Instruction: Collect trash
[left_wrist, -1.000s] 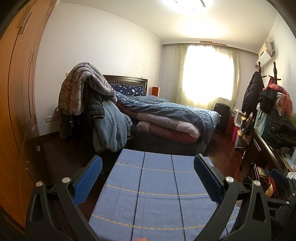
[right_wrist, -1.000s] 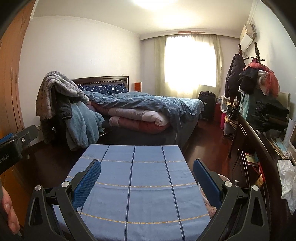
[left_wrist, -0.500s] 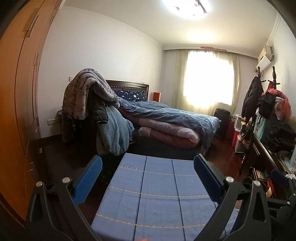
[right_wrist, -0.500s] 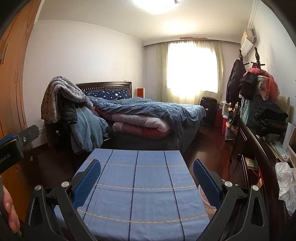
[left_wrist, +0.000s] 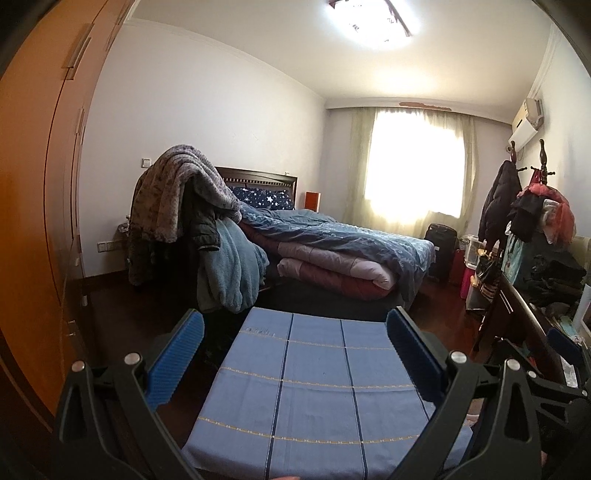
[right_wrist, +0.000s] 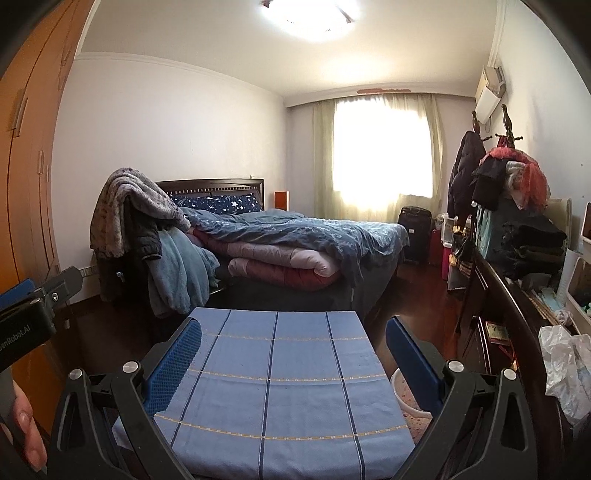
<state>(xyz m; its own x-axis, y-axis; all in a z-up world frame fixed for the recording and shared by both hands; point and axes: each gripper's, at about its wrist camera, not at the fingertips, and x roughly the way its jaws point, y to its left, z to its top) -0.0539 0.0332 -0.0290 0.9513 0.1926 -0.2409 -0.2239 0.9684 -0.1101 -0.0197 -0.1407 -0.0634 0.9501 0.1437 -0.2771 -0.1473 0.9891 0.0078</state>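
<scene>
Both hand-held grippers, left (left_wrist: 294, 350) and right (right_wrist: 293, 350), wide and empty above blue-clothed desk (right_wrist: 277, 369); no trash in view, risk grabbing cloth.

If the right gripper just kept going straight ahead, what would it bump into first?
Probably nothing close. The right gripper is open and empty, aimed level over the blue striped cloth. Beyond the cloth's far edge the first thing looks like the bed, though depth is hard to judge.

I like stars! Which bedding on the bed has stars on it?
The dark blue pillow against the headboard; the blue duvet and pink quilt show none.
</scene>
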